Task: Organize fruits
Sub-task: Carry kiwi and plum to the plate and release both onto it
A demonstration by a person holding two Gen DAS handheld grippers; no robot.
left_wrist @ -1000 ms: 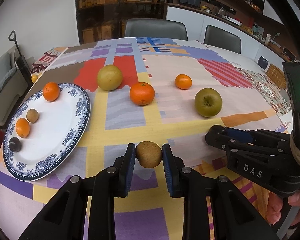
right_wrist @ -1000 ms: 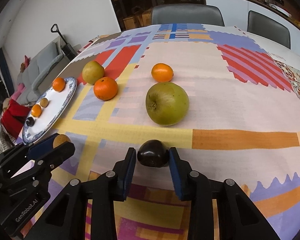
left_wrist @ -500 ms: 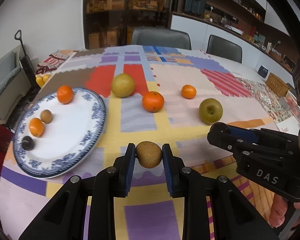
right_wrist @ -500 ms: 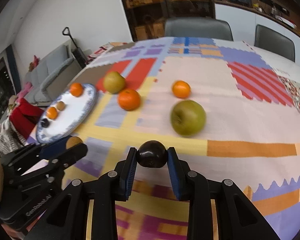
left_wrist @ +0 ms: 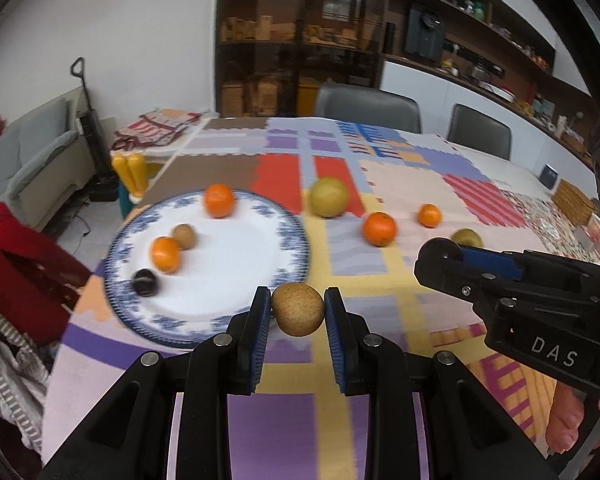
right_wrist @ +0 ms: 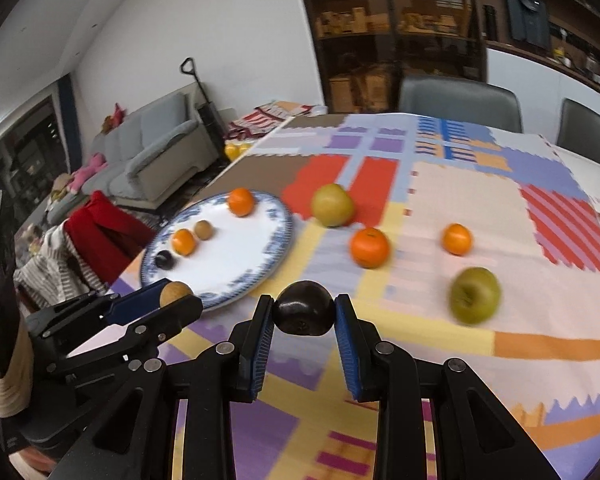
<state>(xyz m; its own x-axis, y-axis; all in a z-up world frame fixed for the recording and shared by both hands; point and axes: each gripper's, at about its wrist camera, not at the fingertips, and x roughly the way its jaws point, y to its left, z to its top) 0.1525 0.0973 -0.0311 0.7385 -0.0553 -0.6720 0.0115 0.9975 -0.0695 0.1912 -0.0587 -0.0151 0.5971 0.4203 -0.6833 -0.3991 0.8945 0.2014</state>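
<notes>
While both tools hung above the patchwork tablecloth point(left_wrist: 384, 184), the left gripper point(left_wrist: 297, 312) pinched a round, tan, speckled fruit point(left_wrist: 297, 309) between its blue pads, just off the near rim of the blue-patterned plate point(left_wrist: 236, 320). The right gripper point(right_wrist: 303, 312) clamped a glossy, near-black plum point(right_wrist: 303, 307) over the cloth, right of the plate. On the plate lay two oranges, a brown fruit and a dark one, all motion-smeared. The green apple point(right_wrist: 475, 295) was blurred; in the left view the other tool hid most of it.

Blue-patterned white plate point(left_wrist: 292, 236), patchwork tablecloth point(left_wrist: 412, 184)
</notes>
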